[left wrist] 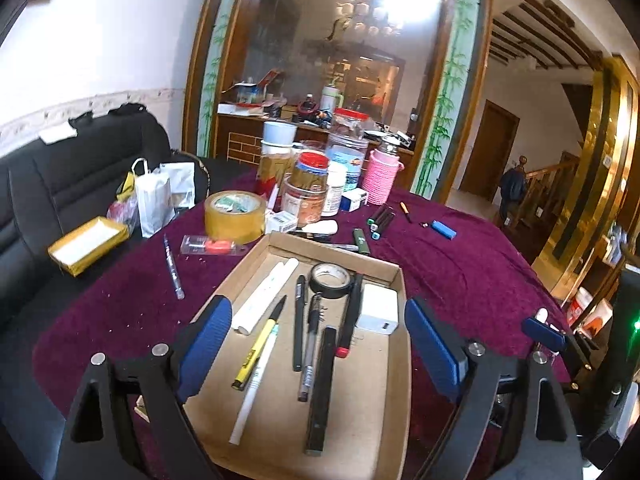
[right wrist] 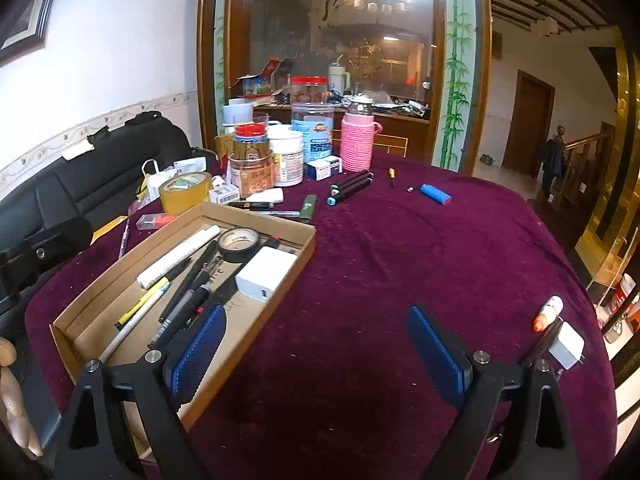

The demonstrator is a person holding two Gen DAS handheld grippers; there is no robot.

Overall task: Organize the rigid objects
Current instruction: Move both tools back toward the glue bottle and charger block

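Jaws on both the left gripper (left wrist: 318, 344) and right gripper (right wrist: 316, 346) stand wide open, empty. Reaching for the markers (right wrist: 350, 187) risks rolling them across the tabletop (right wrist: 400, 260), or nudging the cardboard tray (right wrist: 262, 316)

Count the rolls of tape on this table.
2. A black electrical tape roll lies inside the cardboard tray; a wide tan packing tape roll sits on the maroon cloth behind it. Others may be hidden.

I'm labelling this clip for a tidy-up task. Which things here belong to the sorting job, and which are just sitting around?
Job:
cardboard tray holding pens, black tape roll, white charger
loose on the cloth: blue lighter, markers, clear pen

Just lying about:
jars
pink bottle
packing tape
paper bag
sofa
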